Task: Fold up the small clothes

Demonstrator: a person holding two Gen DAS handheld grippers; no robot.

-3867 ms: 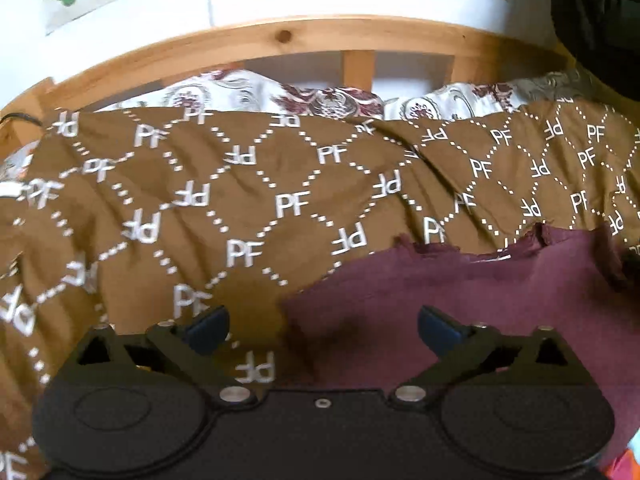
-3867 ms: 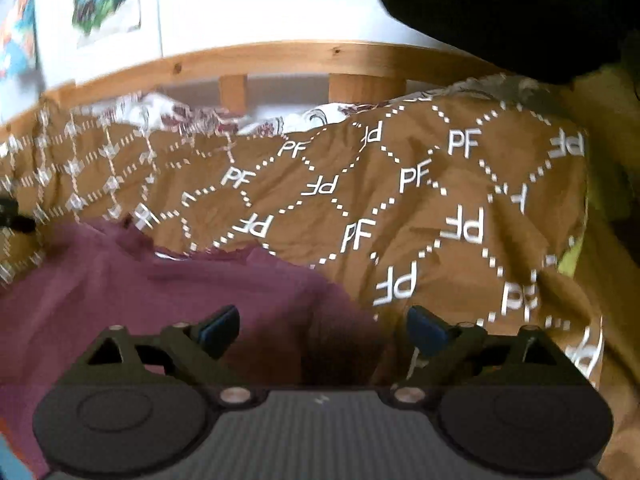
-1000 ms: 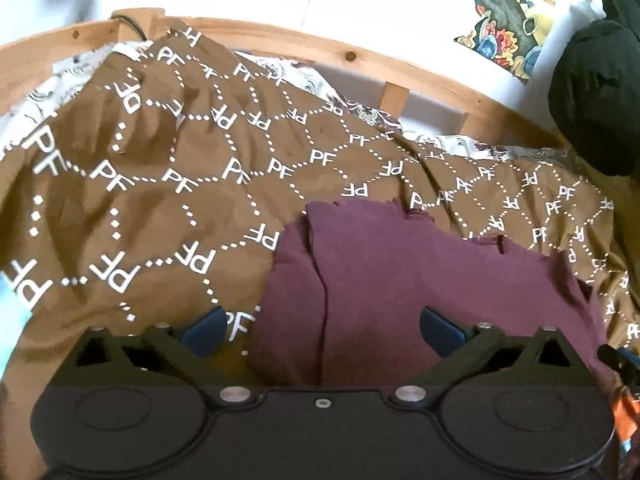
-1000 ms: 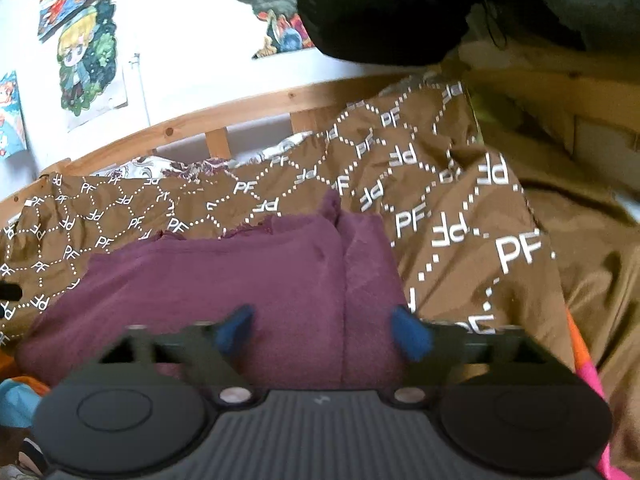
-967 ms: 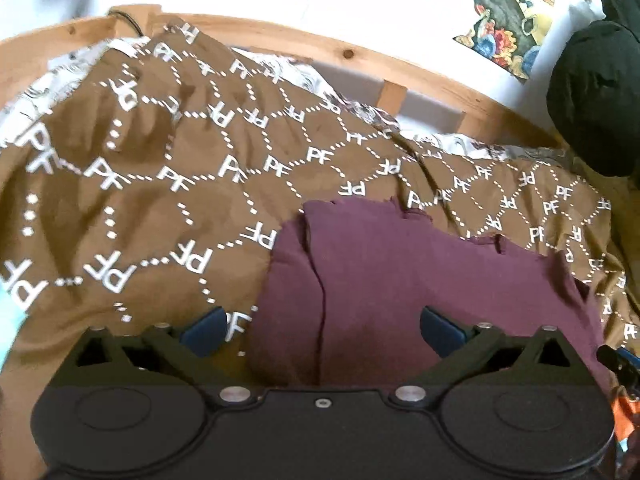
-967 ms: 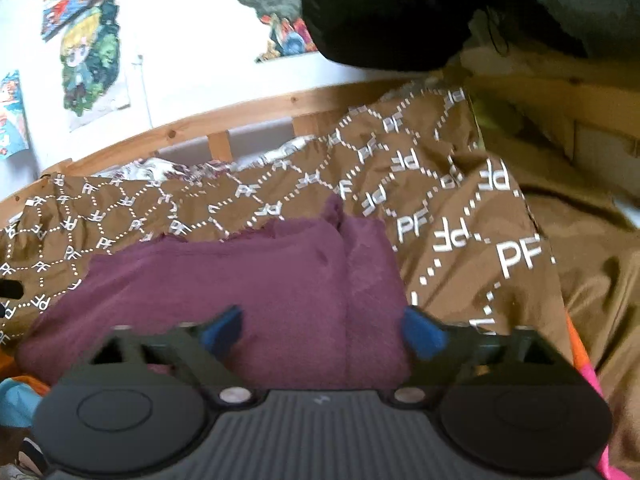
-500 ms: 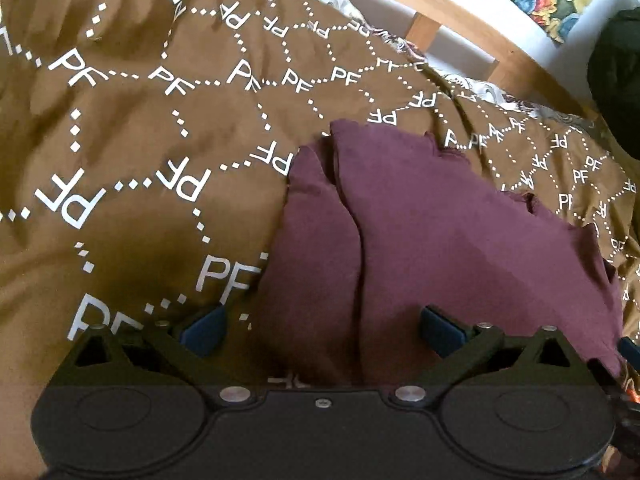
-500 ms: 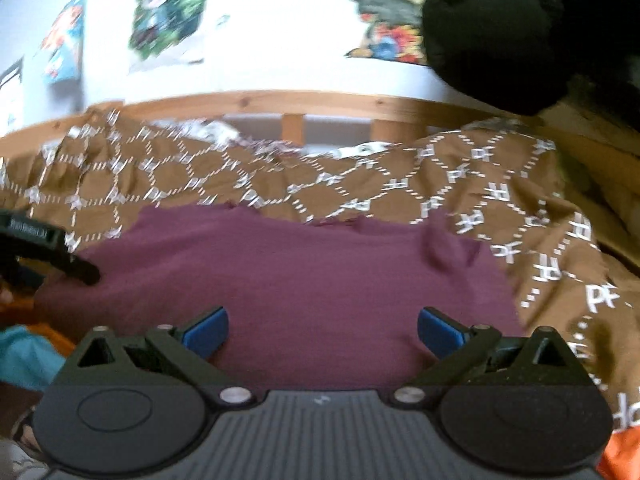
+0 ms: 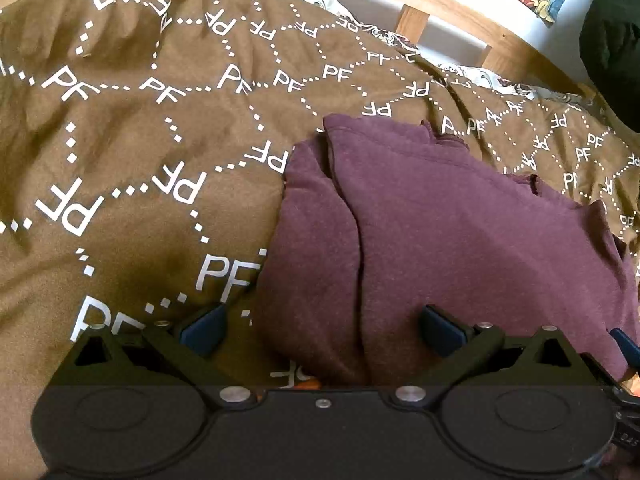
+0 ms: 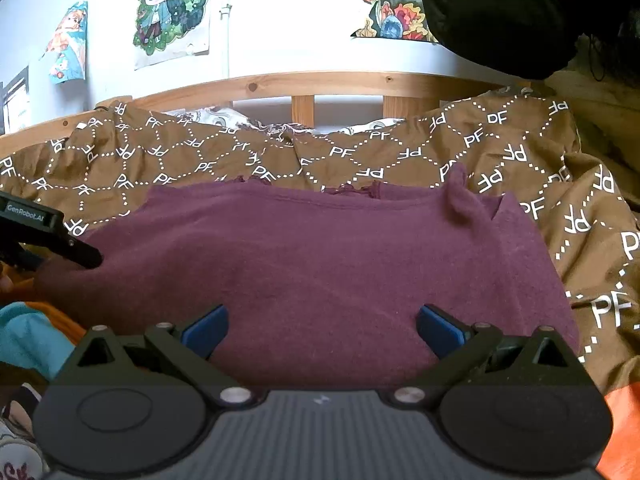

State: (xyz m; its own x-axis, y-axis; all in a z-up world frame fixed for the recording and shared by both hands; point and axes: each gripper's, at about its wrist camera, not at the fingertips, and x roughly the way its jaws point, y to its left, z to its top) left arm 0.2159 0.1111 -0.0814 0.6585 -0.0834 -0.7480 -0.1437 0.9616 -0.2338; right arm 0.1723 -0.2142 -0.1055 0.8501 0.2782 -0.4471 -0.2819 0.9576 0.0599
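Maroon shirt flat on brown blanket, white "PF" lattice print all over; left sleeve folded in over body, seam of that fold running near-to-far in left view; ruffled neckline at far edge; small peak of cloth standing up near right shoulder.

Left gripper spread wide, nothing between fingers; left blue pad over blanket, right pad over shirt, so near-left corner of shirt sits between them; contact with cloth not clear.

Right gripper likewise wide and empty, both pads over near hem of shirt; black tip of left gripper seen at far left of right view, touching or just above shirt's left edge; cannot tell which.

Surroundings: wooden rail with slats along far side of bed; floral sheet showing between rail and blanket; posters on white wall; large black bundle upper right, overhanging blanket corner; orange cloth at near right, teal cloth at near left, both just beside shirt's near edge.
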